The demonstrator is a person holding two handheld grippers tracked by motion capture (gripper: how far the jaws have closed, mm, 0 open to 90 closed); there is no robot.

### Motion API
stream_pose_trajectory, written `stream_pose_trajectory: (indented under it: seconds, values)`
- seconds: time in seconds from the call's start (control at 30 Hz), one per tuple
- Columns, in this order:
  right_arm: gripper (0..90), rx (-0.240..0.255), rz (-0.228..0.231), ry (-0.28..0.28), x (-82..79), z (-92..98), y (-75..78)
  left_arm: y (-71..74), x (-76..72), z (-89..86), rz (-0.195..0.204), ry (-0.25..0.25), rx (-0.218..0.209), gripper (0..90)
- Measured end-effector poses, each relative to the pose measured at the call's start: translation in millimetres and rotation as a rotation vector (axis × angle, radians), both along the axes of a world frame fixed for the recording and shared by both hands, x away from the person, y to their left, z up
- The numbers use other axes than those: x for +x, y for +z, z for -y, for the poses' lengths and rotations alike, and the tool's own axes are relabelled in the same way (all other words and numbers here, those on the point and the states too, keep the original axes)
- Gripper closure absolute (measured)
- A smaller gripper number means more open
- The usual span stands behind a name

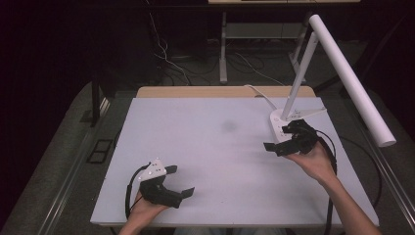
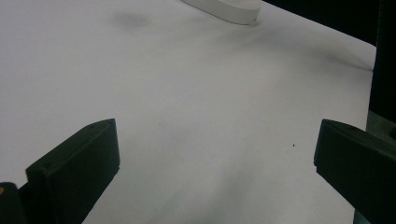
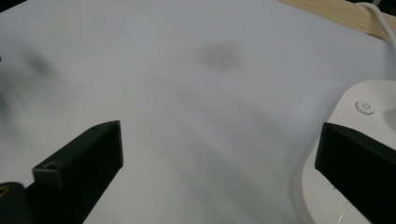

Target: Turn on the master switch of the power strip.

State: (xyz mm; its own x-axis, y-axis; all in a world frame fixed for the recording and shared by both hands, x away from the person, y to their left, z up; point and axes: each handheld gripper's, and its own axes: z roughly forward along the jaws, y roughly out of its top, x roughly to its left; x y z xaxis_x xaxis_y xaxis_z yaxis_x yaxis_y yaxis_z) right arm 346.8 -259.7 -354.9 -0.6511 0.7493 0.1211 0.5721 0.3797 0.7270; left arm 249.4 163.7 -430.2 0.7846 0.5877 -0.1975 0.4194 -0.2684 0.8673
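Right gripper [image 1: 285,142] hovers at the lamp base [image 1: 278,125], jaws spread wide, nothing between them. In the right gripper view that white base [image 3: 362,121] sits at about four o'clock, one jaw overlapping its edge, the power button [image 3: 365,106] just beyond. The lamp's arm [image 1: 299,73] rises toward one o'clock. Left gripper [image 1: 172,182], also spread and empty, waits well apart at seven o'clock on the white table [image 1: 210,147]. The right hand looks far nearer.

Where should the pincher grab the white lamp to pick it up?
Probably the slanted stem, just above the flat base. It is slim enough for the open right gripper, which could come from the front. The base looks too broad and low.
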Motion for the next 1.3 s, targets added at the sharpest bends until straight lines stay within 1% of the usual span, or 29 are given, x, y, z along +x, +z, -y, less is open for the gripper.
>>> stream_pose_trajectory:
  seconds: [0.13, 0.27, 0.43, 0.5, 0.6, 0.7, 0.8, 0.93, 0.97, 1.0, 1.1, 1.3]
  values:
    - [0.3, 0.011, -0.003, -0.003, 6.2, -0.3, 1.3, 0.0, 0.3, -0.2, -0.004, 0.002, 0.0, 0.0]
    - [0.3, 0.0, -0.004, 0.0, 11.6, -1.6, 2.4, -0.7, 0.5, -0.1, -0.013, 0.0, -0.012, 0.0]
    - [0.3, -0.011, -0.005, 0.006, 18.6, -3.1, 6.7, -0.6, 0.5, -0.1, -0.012, 0.0, -0.009, 0.0]
    - [0.3, -0.024, -0.009, 0.006, 22.0, -3.6, 8.1, -0.6, 0.6, -0.4, -0.011, 0.001, -0.009, 0.0]
    - [0.3, -0.033, -0.01, 0.006, 29.0, -5.0, 9.4, -0.6, 1.1, -1.0, -0.012, 0.005, -0.008, 0.0]
    - [0.3, -0.038, -0.013, 0.009, 32.4, -5.8, 9.6, -0.8, 1.3, -1.3, -0.012, 0.008, -0.011, 0.0]
    - [0.3, -0.056, -0.021, 0.009, 39.0, -7.7, 10.8, -0.8, 1.6, -1.6, -0.013, 0.004, -0.011, 0.0]
    - [0.3, -0.061, -0.033, 0.006, 44.1, -8.9, 11.8, -1.3, 1.8, -1.0, -0.016, -0.002, -0.011, 0.0]
    - [0.3, -0.076, -0.038, 0.005, 48.5, -9.4, 11.9, -1.2, 1.8, -1.0, -0.017, -0.003, -0.009, 0.0]
    - [0.3, -0.076, -0.038, 0.005, 48.5, -9.4, 11.9, -1.1, 1.8, -0.9, -0.017, -0.004, -0.009, 0.0]
    - [0.3, -0.084, -0.045, -0.003, 56.5, -9.7, 11.5, -1.3, 1.8, -1.0, -0.016, -0.002, -0.011, 0.0]
    - [0.3, -0.12, -0.053, -0.016, 68.2, -10.1, 9.7, -1.2, 2.3, -2.7, -0.021, 0.004, -0.008, 0.0]
